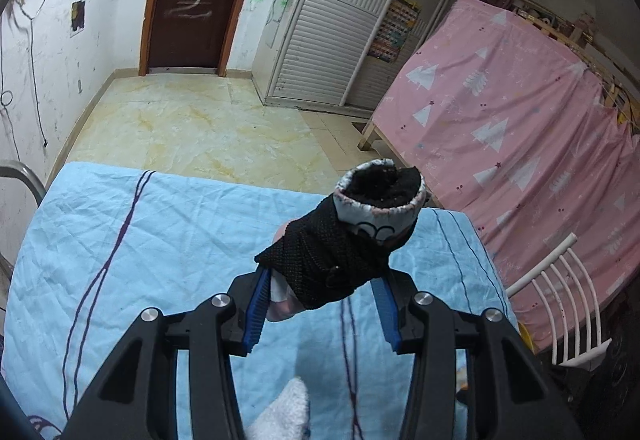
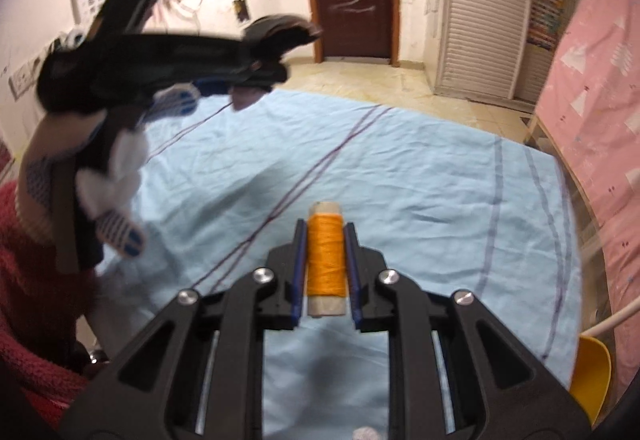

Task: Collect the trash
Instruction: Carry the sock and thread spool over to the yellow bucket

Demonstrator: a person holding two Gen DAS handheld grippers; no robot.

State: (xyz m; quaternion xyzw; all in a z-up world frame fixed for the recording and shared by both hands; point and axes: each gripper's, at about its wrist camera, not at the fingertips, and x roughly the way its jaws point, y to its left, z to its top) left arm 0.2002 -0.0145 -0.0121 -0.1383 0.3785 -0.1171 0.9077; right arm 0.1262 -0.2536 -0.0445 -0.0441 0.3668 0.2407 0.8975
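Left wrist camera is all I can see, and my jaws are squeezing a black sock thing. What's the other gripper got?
Observer: The right gripper is shut on a spool of orange thread.
Operator: Is it on the bed?
Observer: No, it is lifted above the blue sheet.
Operator: Can you see my gripper?
Observer: Yes, the left gripper shows up blurred at the upper left, holding the dark sock.
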